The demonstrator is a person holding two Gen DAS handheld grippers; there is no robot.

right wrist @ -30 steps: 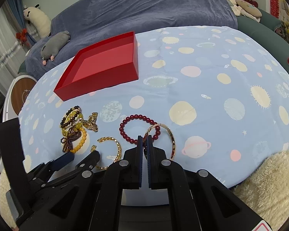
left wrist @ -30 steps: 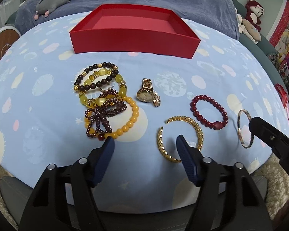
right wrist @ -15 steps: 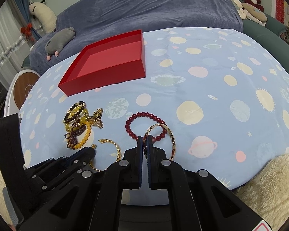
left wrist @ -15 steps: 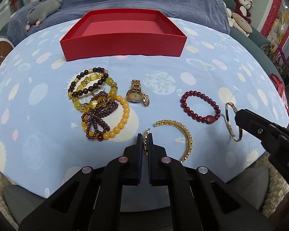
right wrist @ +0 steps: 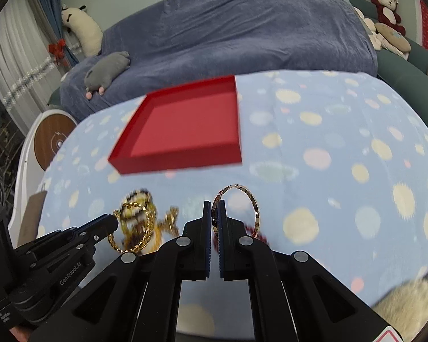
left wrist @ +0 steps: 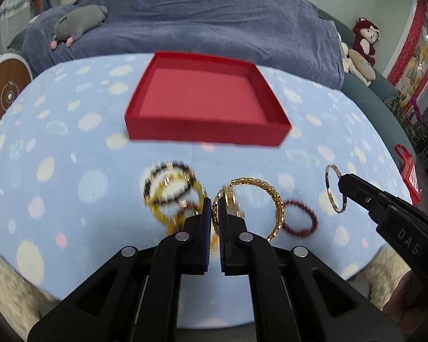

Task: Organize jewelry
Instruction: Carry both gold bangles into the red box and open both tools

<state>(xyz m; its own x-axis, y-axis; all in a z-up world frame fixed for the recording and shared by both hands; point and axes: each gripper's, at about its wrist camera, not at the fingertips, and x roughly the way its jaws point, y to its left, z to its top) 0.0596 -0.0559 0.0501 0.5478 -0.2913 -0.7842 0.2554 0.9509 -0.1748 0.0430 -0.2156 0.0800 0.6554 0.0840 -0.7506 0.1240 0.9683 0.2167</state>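
Red box [left wrist: 205, 105] dead ahead of both tongs, left tongs [left wrist: 214, 209] clenched on the gold cuff [left wrist: 259, 208], right tongs [right wrist: 214, 213] on the thin bangle [right wrist: 239, 208], about equally near

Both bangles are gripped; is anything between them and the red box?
Nothing visible. The gold cuff and thin bangle hang above the tablecloth, and the red box beyond stands open and empty.

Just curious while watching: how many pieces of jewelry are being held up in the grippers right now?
2. The left gripper pinches the open gold chain-link bangle; the right gripper pinches the thin gold bangle. Other pieces lie on the cloth.
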